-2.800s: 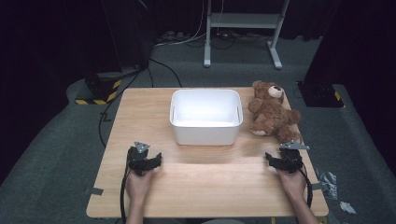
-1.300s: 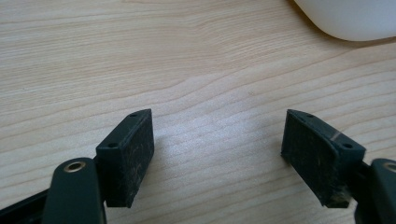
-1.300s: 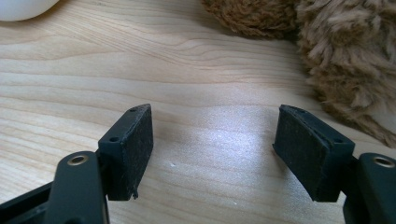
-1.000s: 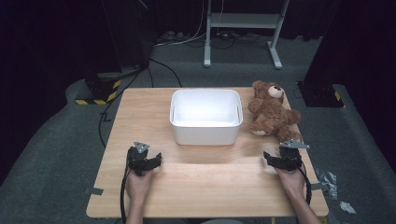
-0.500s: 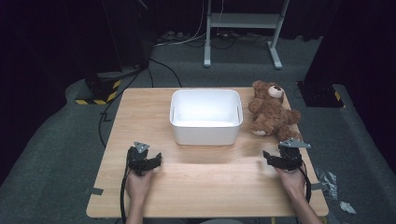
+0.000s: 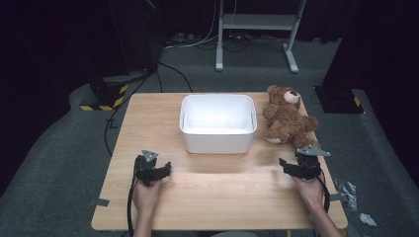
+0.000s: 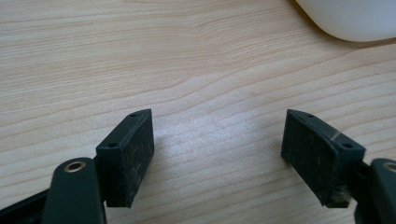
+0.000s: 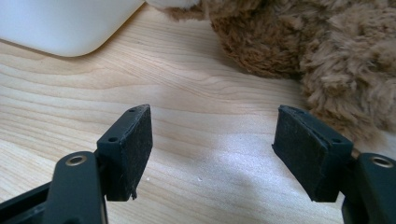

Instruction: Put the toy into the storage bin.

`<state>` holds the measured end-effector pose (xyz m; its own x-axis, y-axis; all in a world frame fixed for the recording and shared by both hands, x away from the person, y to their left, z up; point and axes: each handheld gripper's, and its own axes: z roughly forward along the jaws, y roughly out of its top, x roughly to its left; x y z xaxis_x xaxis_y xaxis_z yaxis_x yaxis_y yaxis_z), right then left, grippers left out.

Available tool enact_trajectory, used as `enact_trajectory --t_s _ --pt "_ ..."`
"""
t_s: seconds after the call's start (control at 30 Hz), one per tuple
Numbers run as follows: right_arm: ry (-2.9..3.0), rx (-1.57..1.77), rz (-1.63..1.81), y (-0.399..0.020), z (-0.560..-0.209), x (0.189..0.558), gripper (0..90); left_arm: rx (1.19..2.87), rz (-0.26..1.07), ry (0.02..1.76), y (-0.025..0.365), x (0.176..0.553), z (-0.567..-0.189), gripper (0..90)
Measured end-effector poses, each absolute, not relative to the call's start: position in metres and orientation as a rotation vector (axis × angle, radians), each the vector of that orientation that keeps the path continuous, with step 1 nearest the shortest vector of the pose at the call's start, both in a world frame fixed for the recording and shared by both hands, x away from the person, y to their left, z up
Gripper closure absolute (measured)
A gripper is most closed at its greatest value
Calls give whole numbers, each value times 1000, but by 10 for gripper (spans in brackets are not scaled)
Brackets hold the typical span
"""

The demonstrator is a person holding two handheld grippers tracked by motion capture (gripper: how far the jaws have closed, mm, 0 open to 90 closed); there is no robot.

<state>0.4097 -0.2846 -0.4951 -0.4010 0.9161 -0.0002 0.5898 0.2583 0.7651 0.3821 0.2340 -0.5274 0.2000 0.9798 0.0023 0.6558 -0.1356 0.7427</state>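
The teddy bear (image 6: 286, 118) lies on its back at the far right of the wooden table (image 6: 222, 197), just right of the white tub (image 6: 217, 123) and apart from it by a narrow gap. Its long axis runs away from you, tipped a little leftward toward you — head at the far end with the dark nose up, legs nearest your right hand. It is a brown, shaggy plush with a paler muzzle and pale foot pads; in the right gripper view its fur (image 8: 299, 51) is coarse and tufted, close ahead and to the right of the jaws.

Your right gripper (image 6: 291, 168) sits low over the table just short of the bear's legs, jaws spread wide with only bare wood between them — nothing gripped. Your left gripper (image 6: 160, 170) rests near the front left, jaws likewise released over bare wood, the tub's corner (image 7: 350, 18) ahead of it.
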Motion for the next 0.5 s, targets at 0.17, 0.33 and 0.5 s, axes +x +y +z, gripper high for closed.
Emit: enact_trajectory --t_s 0.17,0.33,0.5 --pt "2069 1362 992 -287 -491 410 264 1861 679 1523 234 382 -528 252" --pt "2050 1360 999 -287 -482 411 278 1861 679 1523 234 382 -528 253" --pt "2052 1363 1018 -291 -477 412 243 1861 679 1523 234 382 -528 253"
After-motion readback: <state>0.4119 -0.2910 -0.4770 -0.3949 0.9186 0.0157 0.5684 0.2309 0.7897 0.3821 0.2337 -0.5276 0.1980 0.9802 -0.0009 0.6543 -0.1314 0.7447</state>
